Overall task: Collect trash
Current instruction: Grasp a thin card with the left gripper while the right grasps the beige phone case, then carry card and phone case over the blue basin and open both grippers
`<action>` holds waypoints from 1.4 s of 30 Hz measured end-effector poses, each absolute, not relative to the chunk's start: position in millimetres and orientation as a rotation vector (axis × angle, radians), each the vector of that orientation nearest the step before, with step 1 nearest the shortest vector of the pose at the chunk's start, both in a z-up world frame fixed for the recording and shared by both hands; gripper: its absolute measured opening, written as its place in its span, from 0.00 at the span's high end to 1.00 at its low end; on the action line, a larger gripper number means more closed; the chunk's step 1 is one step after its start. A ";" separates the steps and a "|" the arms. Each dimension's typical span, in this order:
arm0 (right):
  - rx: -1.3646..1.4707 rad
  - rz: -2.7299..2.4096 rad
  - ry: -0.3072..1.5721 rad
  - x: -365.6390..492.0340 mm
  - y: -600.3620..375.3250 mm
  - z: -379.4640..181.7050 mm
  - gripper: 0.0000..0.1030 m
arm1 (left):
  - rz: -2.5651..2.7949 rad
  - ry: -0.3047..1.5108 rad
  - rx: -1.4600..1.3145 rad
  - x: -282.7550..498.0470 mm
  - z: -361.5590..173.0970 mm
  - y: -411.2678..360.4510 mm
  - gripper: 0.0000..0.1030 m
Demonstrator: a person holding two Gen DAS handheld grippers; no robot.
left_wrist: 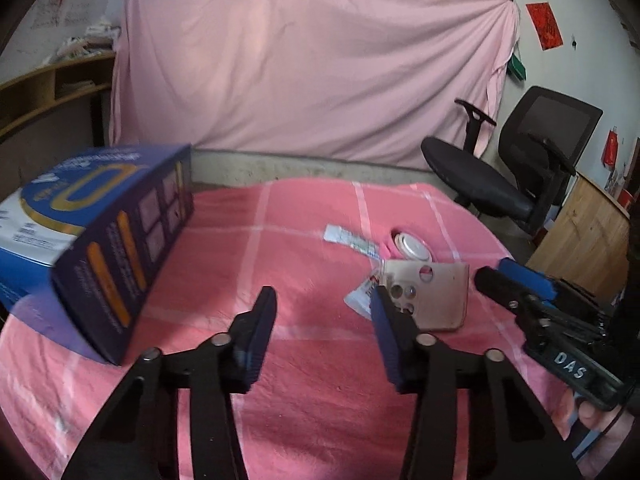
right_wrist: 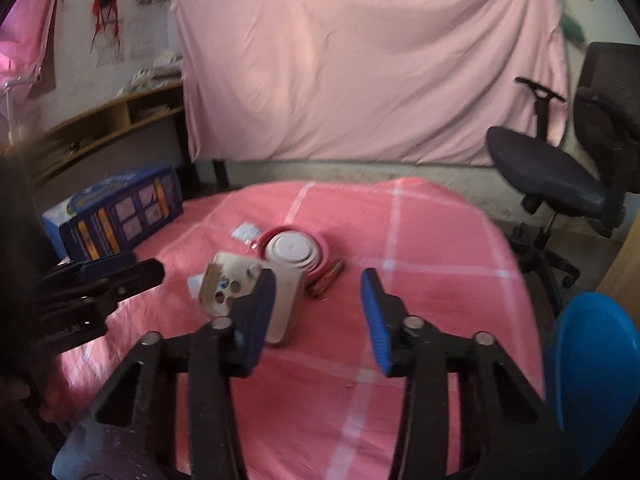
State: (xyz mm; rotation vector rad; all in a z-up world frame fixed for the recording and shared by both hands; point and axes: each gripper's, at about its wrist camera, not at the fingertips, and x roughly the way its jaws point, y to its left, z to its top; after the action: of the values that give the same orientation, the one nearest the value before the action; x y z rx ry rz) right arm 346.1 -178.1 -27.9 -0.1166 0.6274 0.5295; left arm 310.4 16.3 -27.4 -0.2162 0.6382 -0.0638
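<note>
Left wrist view tells me nothing is collected yet: the phone case (left_wrist: 432, 296), wrapper (left_wrist: 352, 240) and white lid (left_wrist: 412, 246) all lie on the pink-clothed bench (left_wrist: 280, 360). My left tongs (left_wrist: 324, 312) and right tongs (right_wrist: 318, 300) stand apart, empty. Only the right wrist view shows a brown stick (right_wrist: 326, 278) beside the lid and a blue bin (right_wrist: 592, 360), probably the drop-off.

Home room: pink-clothed table (right_wrist: 420, 240), office chair (right_wrist: 560, 168), wall shelf (right_wrist: 120, 116).
</note>
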 end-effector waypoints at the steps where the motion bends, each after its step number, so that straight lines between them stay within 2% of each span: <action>1: -0.123 0.537 0.646 348.5 -175.4 -30.3 0.42 | -0.068 0.648 -0.221 312.8 -27.2 16.2 0.63; 8: -0.112 0.590 0.746 364.9 -165.9 -40.5 0.58 | -0.101 0.704 -0.243 323.0 -28.9 18.2 0.66; 14: -0.048 0.592 0.753 367.3 -174.9 -40.0 0.70 | -0.124 0.740 -0.279 329.6 -32.4 26.1 0.70; 19: -0.028 0.552 0.738 363.8 -186.9 -35.8 0.71 | -0.145 0.753 -0.300 333.4 -31.6 30.1 0.70; 21: -0.038 0.535 0.731 361.9 -191.8 -33.9 0.71 | -0.149 0.760 -0.303 335.3 -31.5 30.8 0.75; 25: -0.027 0.514 0.727 360.9 -201.8 -32.8 0.71 | -0.136 0.769 -0.304 338.8 -29.1 26.8 0.77; 30: -0.011 0.504 0.729 361.8 -207.7 -32.6 0.71 | -0.150 0.784 -0.288 342.6 -27.6 19.6 0.94; 33: -0.012 0.500 0.722 359.1 -209.7 -31.9 0.72 | -0.152 0.771 -0.270 338.6 -24.3 15.0 0.99; 42: -0.027 0.490 0.642 337.3 -219.2 -22.4 0.72 | -0.089 0.655 -0.209 308.1 -7.1 0.7 1.00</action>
State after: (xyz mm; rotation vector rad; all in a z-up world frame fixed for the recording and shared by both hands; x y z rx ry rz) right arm 337.3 -219.2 -22.4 -0.0267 0.6421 0.4900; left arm 308.1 0.7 -7.1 -0.2090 0.6551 -0.0894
